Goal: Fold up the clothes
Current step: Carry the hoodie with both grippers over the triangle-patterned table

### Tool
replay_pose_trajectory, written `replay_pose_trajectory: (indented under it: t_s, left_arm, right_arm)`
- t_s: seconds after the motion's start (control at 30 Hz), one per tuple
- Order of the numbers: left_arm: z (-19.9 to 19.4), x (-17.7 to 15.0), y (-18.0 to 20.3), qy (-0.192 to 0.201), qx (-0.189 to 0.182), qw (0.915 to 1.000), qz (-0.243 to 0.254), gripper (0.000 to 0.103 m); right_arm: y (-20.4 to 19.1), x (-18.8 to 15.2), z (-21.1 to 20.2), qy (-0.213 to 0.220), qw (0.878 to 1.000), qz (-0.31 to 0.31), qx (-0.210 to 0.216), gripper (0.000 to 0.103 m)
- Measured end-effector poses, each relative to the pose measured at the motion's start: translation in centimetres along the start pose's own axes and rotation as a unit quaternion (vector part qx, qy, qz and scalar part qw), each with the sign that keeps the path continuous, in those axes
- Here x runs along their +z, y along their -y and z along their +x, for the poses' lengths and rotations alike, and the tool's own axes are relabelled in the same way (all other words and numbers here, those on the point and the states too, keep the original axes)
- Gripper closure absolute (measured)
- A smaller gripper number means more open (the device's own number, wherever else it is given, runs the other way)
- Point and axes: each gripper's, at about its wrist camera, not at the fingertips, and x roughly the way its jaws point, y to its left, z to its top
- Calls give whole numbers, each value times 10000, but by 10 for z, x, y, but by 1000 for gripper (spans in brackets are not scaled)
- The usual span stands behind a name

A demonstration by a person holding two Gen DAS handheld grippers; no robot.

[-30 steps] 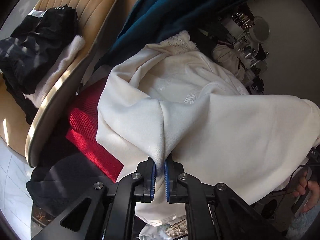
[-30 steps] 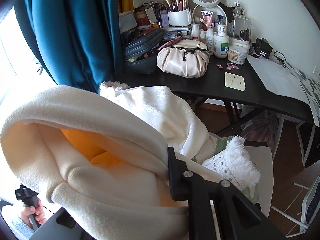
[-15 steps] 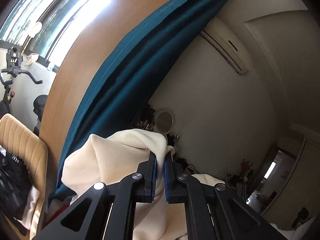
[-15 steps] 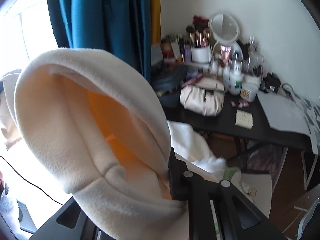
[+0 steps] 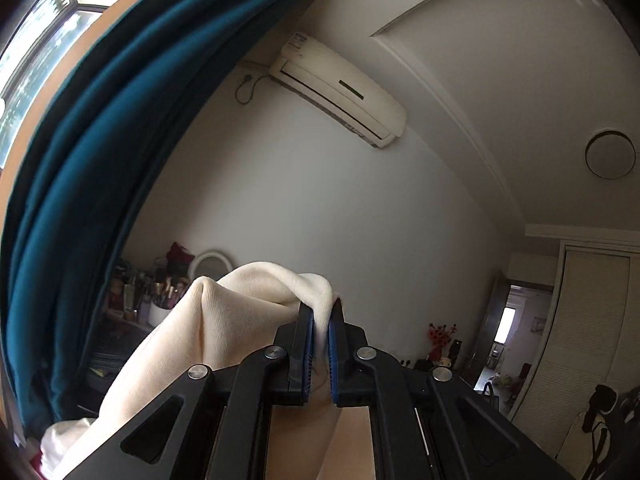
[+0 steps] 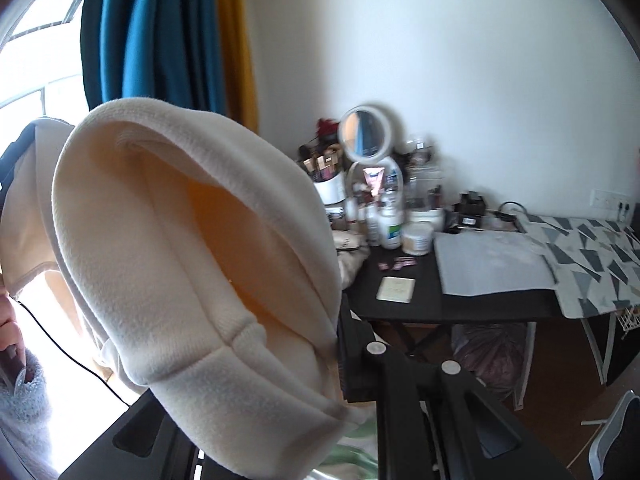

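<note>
My left gripper (image 5: 320,322) is clamped on a fold of the cream sweater (image 5: 224,320); the blue pads (image 5: 307,344) pinch the cloth with almost no gap. The sweater bunches up in a peak just left of the fingers and hangs down and to the left out of that view. Gripper tilted slightly upward, facing a white wall with an air conditioner (image 5: 340,88) high up, a teal curtain (image 5: 80,160) along the left, a ceiling lamp (image 5: 610,154) at right.

My right gripper (image 6: 340,344) also grips the sweater (image 6: 192,264). Only one black finger (image 6: 352,340) is visible; the other is buried under the cloth. The thick ribbed edge wraps over the left side of the gripper and forms a big open loop filling the left half of the view, with a warm orange glow inside. Jaws are closed on that edge, cloth pressed against the visible finger.

So the sweater is held up in the air between both grippers.

Behind: a black desk (image 6: 460,304) with a round mirror (image 6: 364,132), bottles and brushes, blurred. A white sheet (image 6: 492,264) and a patterned cloth (image 6: 592,256) lie on the desk's right part. Teal and yellow curtains (image 6: 168,32) at top left. A person's hand (image 6: 8,332) with a fluffy sleeve (image 6: 24,412) sits at the left edge.
</note>
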Motion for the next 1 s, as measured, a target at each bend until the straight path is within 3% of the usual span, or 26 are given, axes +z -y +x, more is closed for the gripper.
replay_pose_trajectory:
  t_s: [0.2, 0.37, 0.6, 0.77, 1.0]
  left_arm:
    - [48, -50, 162, 240, -70, 9997, -55, 98]
    - [95, -86, 243, 47, -267, 9991, -330, 98]
    - [161, -121, 301, -73, -480, 9975, -521, 97]
    - [214, -151, 337, -262, -733, 9962, -397, 97]
    - [322, -212, 355, -951, -781, 9904, -624, 97]
  right_arm:
    - [142, -11, -111, 138, 9998, 73, -101, 88]
    - [232, -13, -172, 7, 9986, -72, -521, 88]
    - [329, 12, -239, 512, 9899, -126, -1319, 88]
    - [398, 38, -276, 843, 9782, -131, -1895, 88]
    - [513, 54, -273, 1101, 9681, 255, -2235, 88]
